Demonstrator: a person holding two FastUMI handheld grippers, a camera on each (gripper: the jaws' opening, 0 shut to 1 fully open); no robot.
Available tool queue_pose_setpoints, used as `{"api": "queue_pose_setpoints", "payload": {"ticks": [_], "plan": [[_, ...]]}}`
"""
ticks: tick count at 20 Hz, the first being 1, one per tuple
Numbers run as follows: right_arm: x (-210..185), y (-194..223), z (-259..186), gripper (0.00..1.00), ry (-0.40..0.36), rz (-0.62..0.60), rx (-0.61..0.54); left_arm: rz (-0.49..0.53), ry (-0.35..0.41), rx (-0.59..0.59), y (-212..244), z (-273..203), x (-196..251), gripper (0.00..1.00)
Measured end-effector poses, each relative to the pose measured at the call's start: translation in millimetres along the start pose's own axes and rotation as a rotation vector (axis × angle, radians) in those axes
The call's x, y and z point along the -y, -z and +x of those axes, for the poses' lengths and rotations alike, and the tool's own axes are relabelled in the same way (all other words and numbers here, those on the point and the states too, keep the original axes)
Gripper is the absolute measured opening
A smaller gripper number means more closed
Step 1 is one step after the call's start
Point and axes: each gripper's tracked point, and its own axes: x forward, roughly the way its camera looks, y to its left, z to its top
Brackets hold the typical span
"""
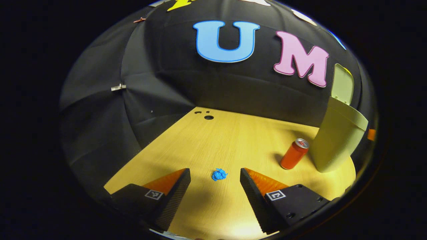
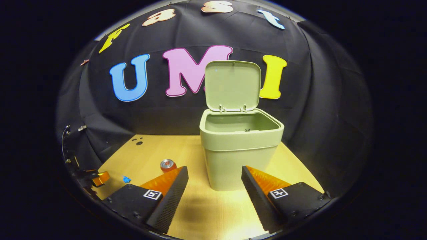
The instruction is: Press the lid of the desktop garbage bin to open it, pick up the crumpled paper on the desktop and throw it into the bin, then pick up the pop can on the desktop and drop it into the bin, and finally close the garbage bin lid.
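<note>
Small crumpled blue paper wad [image 1: 219, 174] straight ahead on pale wooden desktop [image 1: 213, 140], centred between spread fingers of left gripper [image 1: 215, 174]; right gripper [image 2: 215, 171] likewise spread, empty, farther off.

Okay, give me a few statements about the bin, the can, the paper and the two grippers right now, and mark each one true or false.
1. The bin's lid stands open. True.
2. The crumpled paper is already inside the bin. False: it lies on the desktop, ahead of the left gripper.
3. The pop can stands on the desktop beside the bin. True.
4. The right gripper is shut on the pop can. False: its jaws are open and empty, facing the bin.
5. The left gripper holds the crumpled paper. False: its jaws are open, with the paper lying ahead between them.
</note>
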Motion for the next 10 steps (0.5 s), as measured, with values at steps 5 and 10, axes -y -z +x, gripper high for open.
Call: {"api": "queue_pose_setpoints", "payload": {"ticks": [5, 10], "plan": [[2.5, 24.7, -10.9, 1.0, 0.0, -0.05, -0.073, 0.004, 0.0, -0.081, 24.1, 51.1, 0.5, 0.96], [-2.8, 41.3, -17.9, 0.99, -0.026, -0.108, -0.125, 0.025, 0.007, -0.134, 45.9, 87.5, 7.2, 0.96]]}}
